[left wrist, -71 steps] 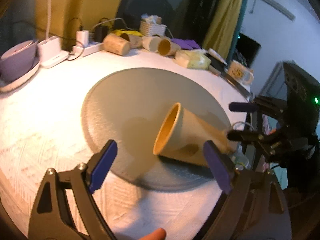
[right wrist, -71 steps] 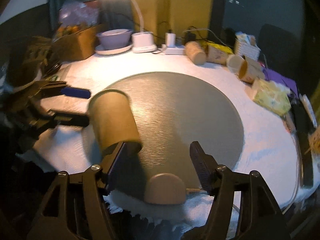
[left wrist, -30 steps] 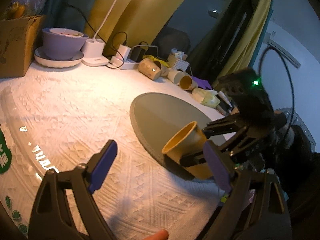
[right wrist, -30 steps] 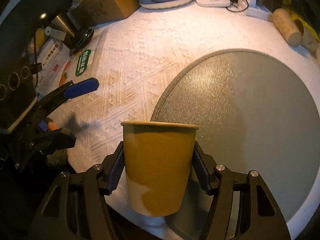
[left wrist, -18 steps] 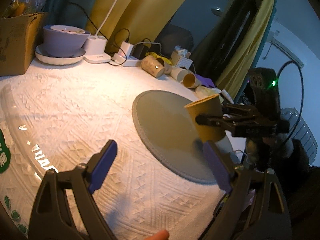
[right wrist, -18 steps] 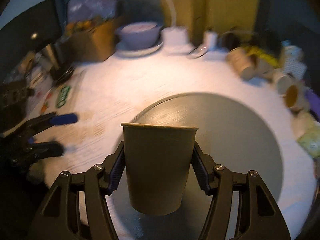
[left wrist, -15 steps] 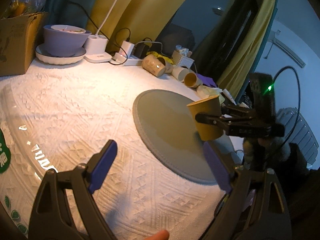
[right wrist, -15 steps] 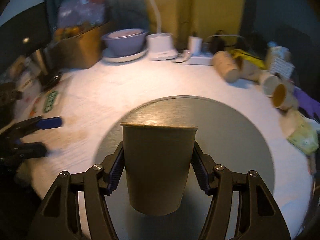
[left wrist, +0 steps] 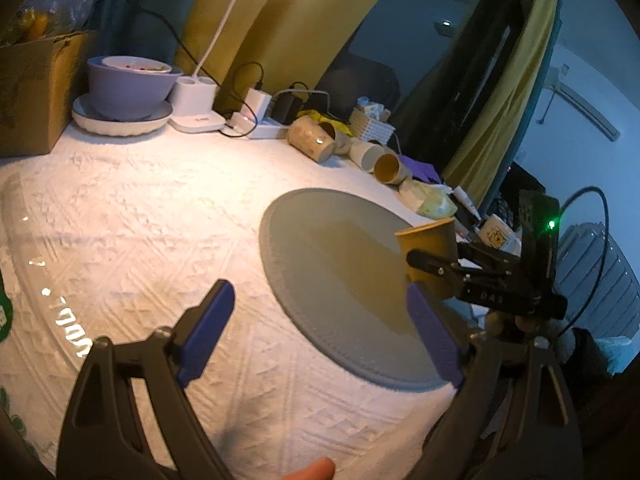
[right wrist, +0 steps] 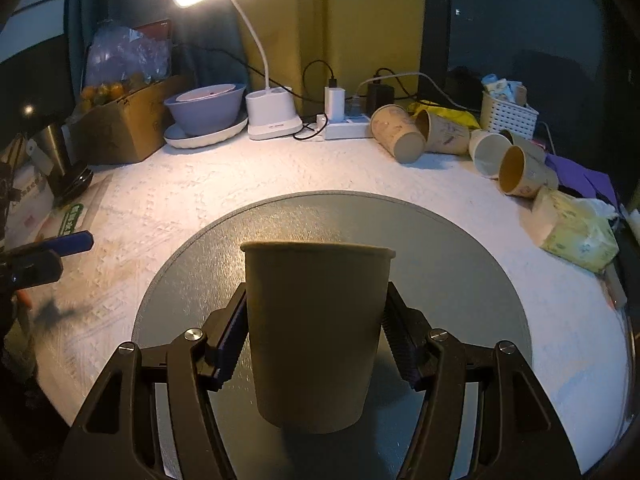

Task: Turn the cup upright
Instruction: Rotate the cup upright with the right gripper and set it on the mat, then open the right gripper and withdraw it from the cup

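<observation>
A tan paper cup (right wrist: pixel 316 332) stands upright, rim up, between the fingers of my right gripper (right wrist: pixel 316 344), which is shut on it over the near part of the round grey mat (right wrist: pixel 460 264). In the left wrist view the cup (left wrist: pixel 428 248) shows at the mat's (left wrist: pixel 328 264) right edge, held by the right gripper (left wrist: pixel 444 268); whether its base touches the mat I cannot tell. My left gripper (left wrist: pixel 316 336) is open and empty over the white cloth, left of the mat.
Several paper cups (right wrist: pixel 400 132) lie on their sides at the back. A lamp base (right wrist: pixel 272 114), power strip (right wrist: pixel 344 126), purple bowl (right wrist: pixel 206 108), cardboard box (right wrist: pixel 124 128), white basket (right wrist: pixel 506 114) and tissue pack (right wrist: pixel 576 236) line the back and right edge.
The cup went from lying on the mat to held upright by my right gripper, which has lowered it toward the mat. My left gripper drew back to the left and stayed open.
</observation>
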Available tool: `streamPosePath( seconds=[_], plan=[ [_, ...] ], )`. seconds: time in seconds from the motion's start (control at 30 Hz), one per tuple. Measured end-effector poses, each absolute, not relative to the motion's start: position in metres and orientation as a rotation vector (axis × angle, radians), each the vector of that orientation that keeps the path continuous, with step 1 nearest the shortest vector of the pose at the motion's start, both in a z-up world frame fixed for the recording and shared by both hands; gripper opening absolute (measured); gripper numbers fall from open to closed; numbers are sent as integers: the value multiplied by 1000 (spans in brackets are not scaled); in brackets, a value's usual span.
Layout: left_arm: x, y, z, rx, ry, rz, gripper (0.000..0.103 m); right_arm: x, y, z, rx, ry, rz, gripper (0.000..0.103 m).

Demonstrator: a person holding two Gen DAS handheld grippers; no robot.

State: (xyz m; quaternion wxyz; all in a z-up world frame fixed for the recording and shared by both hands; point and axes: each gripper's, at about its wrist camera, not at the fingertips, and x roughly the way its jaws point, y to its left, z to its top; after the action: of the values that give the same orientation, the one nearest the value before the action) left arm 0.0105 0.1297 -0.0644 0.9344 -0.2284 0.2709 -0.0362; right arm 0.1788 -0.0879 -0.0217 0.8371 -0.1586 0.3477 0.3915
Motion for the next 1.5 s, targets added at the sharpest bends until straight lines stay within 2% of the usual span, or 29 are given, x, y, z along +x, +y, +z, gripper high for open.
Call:
streamPosePath(
  seconds=[0.4, 0.83, 1.5],
  plan=[
    [21, 102, -57, -434, 571, -96, 89, 170, -119, -13, -254, 642, 804, 66],
    [29, 85, -58, -398, 597, -97, 89, 175, -122, -31, -312, 685, 758, 66],
    [24, 54, -33, -323, 570, -53, 89, 144, -160, 6, -255, 639, 726, 66]
  ],
)
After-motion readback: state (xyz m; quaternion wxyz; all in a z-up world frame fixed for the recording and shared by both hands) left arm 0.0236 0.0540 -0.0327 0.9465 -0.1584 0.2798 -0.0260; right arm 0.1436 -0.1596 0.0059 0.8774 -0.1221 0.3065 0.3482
